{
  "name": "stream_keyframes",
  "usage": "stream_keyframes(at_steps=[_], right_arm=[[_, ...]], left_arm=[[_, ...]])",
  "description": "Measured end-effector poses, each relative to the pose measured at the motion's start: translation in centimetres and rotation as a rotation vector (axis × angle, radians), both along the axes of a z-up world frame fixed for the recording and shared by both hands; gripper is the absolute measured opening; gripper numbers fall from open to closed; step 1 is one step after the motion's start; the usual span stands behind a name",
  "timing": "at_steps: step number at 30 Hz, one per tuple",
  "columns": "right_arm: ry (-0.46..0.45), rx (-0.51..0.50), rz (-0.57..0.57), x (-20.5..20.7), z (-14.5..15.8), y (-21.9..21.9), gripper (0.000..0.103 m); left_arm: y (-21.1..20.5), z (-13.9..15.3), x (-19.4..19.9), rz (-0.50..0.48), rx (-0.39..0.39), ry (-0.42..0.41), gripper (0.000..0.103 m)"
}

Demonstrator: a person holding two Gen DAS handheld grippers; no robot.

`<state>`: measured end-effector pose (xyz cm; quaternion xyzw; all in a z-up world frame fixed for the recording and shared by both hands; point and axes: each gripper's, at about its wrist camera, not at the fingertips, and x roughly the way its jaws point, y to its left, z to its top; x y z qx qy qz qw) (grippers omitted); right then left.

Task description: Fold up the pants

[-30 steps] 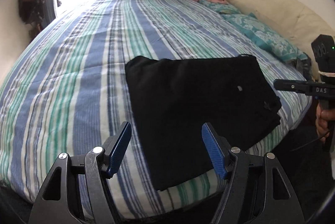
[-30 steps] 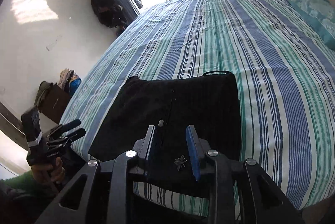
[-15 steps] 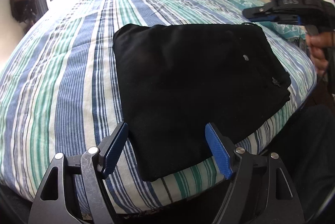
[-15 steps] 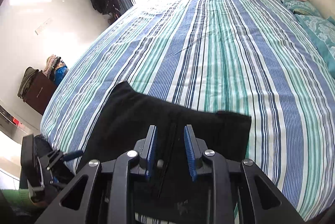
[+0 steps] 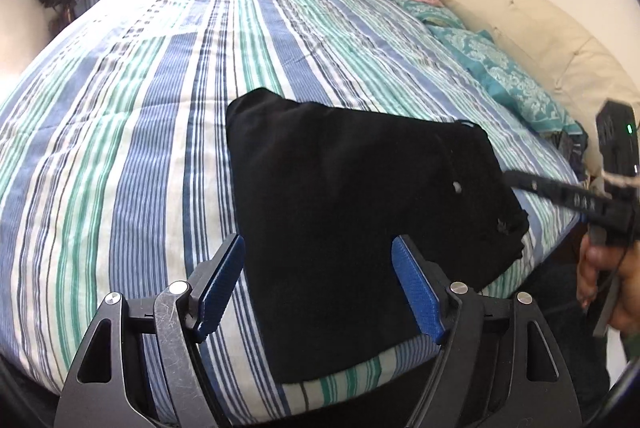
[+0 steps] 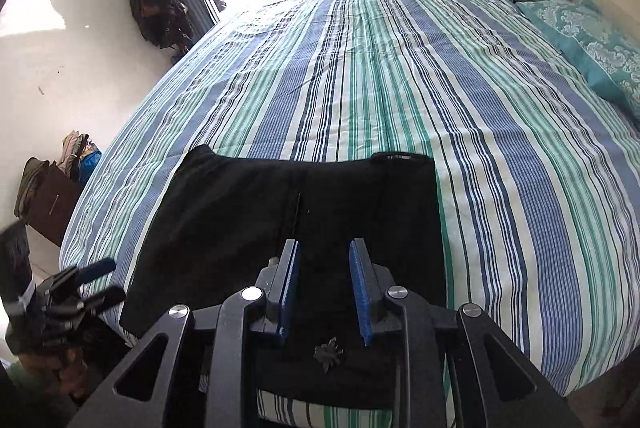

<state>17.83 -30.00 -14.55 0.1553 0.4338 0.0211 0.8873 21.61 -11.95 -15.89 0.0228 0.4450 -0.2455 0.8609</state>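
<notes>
Black pants point(image 5: 352, 212) folded flat near the striped bed's point(image 5: 120, 132) front edge, left tongs point(image 5: 318, 282) spread wide just above them, gripping nothing; right wrist view, same pants point(image 6: 256, 224), right tongs point(image 6: 325, 286) slightly parted, empty, hovering over the waistband.

White letters "DAS" on the right gripper point(image 5: 576, 197) side, left wrist view, no other legible text
</notes>
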Motion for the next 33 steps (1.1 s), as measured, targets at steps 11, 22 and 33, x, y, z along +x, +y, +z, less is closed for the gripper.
stream_keyframes(at_steps=[11, 22, 33], right_arm=[[-0.014, 0.004, -0.125, -3.4, -5.4, -0.3, 0.028], [-0.035, 0.011, -0.095, -3.4, -5.9, -0.7, 0.028], [-0.147, 0.015, -0.056, -5.3, -2.7, 0.1, 0.028]], left_arm=[[-6.7, -1.7, 5.8, -0.098, 0.170, 0.017, 0.079], [-5.5, -2.9, 13.6, 0.166, 0.224, 0.013, 0.086], [0.5, -0.5, 2.3, 0.096, 0.066, 0.016, 0.085]])
